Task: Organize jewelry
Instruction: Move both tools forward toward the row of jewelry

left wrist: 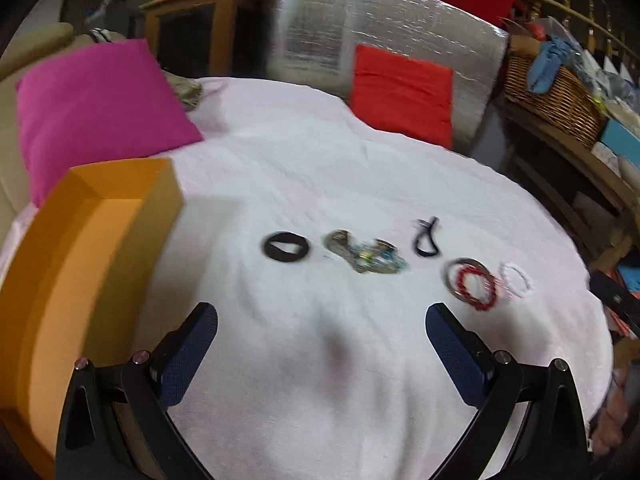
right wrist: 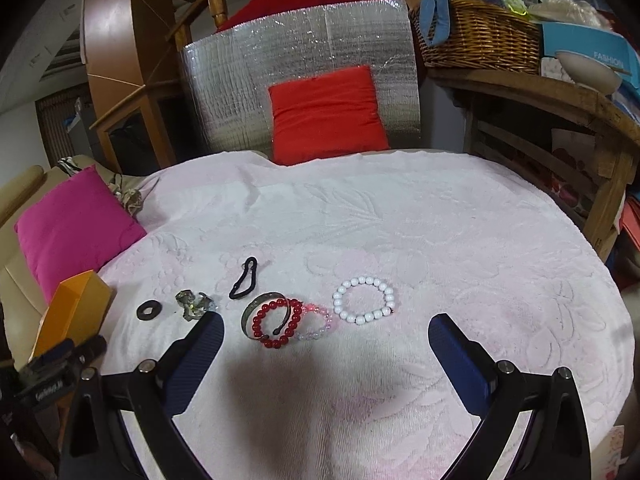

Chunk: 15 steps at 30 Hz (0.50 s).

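Observation:
Jewelry lies in a row on a white towel (right wrist: 400, 220). From left: a black ring (left wrist: 285, 247) (right wrist: 148, 309), a tangled metal and blue piece (left wrist: 362, 256) (right wrist: 194, 303), a black loop (left wrist: 426, 238) (right wrist: 243, 278), a metal bangle (right wrist: 256, 314) over a red bead bracelet (left wrist: 476, 284) (right wrist: 280, 324), a pale pink bead bracelet (right wrist: 318, 326), and a white bead bracelet (left wrist: 516, 280) (right wrist: 365, 299). An open orange box (left wrist: 80, 260) (right wrist: 76, 308) stands at the left. My left gripper (left wrist: 320, 320) and right gripper (right wrist: 326, 330) are both open, hovering short of the row, holding nothing.
A pink cushion (left wrist: 100, 112) (right wrist: 76, 228) lies behind the box. A red cushion (right wrist: 326, 114) leans on a silver foil panel (right wrist: 300, 52) at the back. A wooden shelf with a wicker basket (right wrist: 480, 36) stands on the right.

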Available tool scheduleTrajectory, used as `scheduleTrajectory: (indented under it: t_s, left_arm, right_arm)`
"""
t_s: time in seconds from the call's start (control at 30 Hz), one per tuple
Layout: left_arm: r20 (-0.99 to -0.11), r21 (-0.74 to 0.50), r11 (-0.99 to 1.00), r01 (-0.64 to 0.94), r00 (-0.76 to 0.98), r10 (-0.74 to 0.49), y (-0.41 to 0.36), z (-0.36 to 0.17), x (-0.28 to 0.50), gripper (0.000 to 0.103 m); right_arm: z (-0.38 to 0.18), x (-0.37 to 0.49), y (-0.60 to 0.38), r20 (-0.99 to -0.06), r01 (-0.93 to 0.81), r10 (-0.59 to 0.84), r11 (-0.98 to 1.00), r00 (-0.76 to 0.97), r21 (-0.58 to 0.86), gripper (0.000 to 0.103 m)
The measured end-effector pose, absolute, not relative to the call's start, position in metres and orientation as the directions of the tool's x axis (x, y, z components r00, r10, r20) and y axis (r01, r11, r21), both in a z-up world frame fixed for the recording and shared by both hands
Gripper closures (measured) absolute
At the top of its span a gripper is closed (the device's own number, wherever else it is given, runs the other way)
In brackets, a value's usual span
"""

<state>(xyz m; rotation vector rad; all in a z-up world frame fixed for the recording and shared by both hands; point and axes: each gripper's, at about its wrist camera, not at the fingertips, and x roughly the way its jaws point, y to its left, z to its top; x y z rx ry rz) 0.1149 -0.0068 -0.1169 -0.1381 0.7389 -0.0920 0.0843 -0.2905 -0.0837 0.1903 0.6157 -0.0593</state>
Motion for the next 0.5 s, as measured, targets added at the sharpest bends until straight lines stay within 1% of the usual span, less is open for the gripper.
scheduleTrajectory:
  t_s: [0.07, 0.1, 0.23, 0.33, 0.4, 0.43, 0.47, 0.5]
  left_arm:
    - [-0.673, -0.123, 0.992, 0.038, 0.731, -0.111, -0.012, -0.118, 0.114, 0.0]
    - [-0.688, -0.122, 0.991, 0.053, 0.716, -0.123, -0.014, -0.119, 0.115, 0.0]
    - [-0.776, -0.203, 0.976, 0.081, 0.595, -0.211, -0.014, -0.131, 0.124, 0.0]
    - [-0.818, -0.172, 0.979, 0.113, 0.537, -0.206, -0.019, -0.138, 0.128, 0.0]
    - [-0.809, -0.153, 0.98, 0.126, 0.554, -0.197, -0.02, -0.134, 0.128, 0.0]
    - [-0.806, -0.133, 0.984, 0.117, 0.565, -0.176, -0.02, -0.131, 0.129, 0.0]
    - [-0.807, -0.109, 0.989, 0.104, 0.571, -0.149, -0.019, -0.128, 0.131, 0.0]
    - [-0.807, -0.069, 0.994, 0.087, 0.581, -0.106, -0.02, -0.124, 0.134, 0.0]
  right_arm:
    - [-0.087, 0.09, -0.291, -0.593, 0.107, 0.01, 0.981, 0.805, 0.161, 0.0]
    - [-0.088, 0.092, -0.291, -0.595, 0.105, 0.012, 0.981, 0.803, 0.161, 0.0]
    - [-0.09, 0.098, -0.295, -0.598, 0.096, 0.038, 0.977, 0.801, 0.19, 0.0]
    - [-0.094, 0.108, -0.298, -0.62, 0.079, 0.064, 0.977, 0.782, 0.2, 0.0]
    - [-0.097, 0.116, -0.297, -0.631, 0.053, 0.097, 0.975, 0.77, 0.215, 0.005]
    - [-0.099, 0.119, -0.296, -0.635, 0.038, 0.111, 0.976, 0.764, 0.216, 0.009]
    - [-0.1, 0.124, -0.294, -0.644, 0.014, 0.133, 0.976, 0.753, 0.219, 0.017]
    - [-0.103, 0.129, -0.293, -0.653, -0.005, 0.157, 0.974, 0.741, 0.228, 0.023]
